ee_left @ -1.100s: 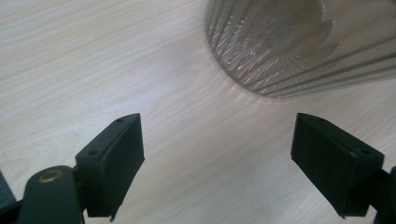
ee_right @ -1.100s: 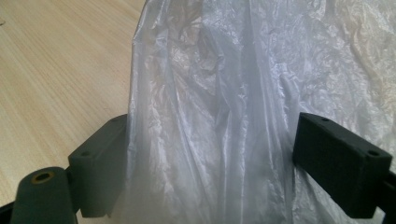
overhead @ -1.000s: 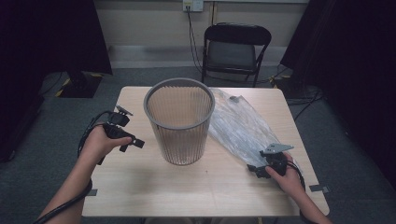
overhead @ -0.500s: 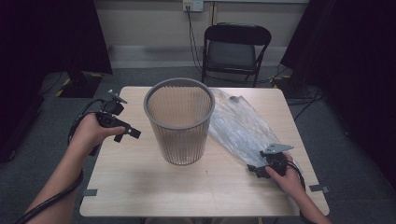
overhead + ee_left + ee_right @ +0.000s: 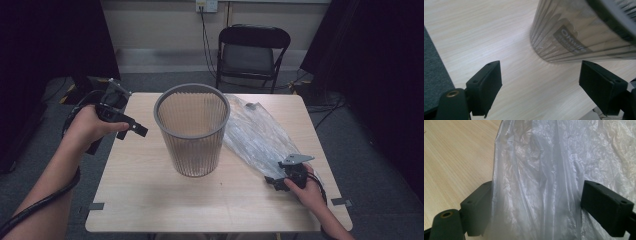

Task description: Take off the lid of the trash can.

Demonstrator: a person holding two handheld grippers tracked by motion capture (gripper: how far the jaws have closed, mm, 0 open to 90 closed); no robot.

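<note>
The work looks like lining the wastebasket [image 5: 192, 131], which stands upright mid-table, with the clear plastic bag [image 5: 256, 135] lying flat just to its right. The right gripper [image 5: 275, 181] straddles the bag's near end, jaws wide and not yet pinched; the left gripper [image 5: 134, 129] hovers wide open left of the basket. Next, the right jaws need to close on the plastic and lift it.
</note>
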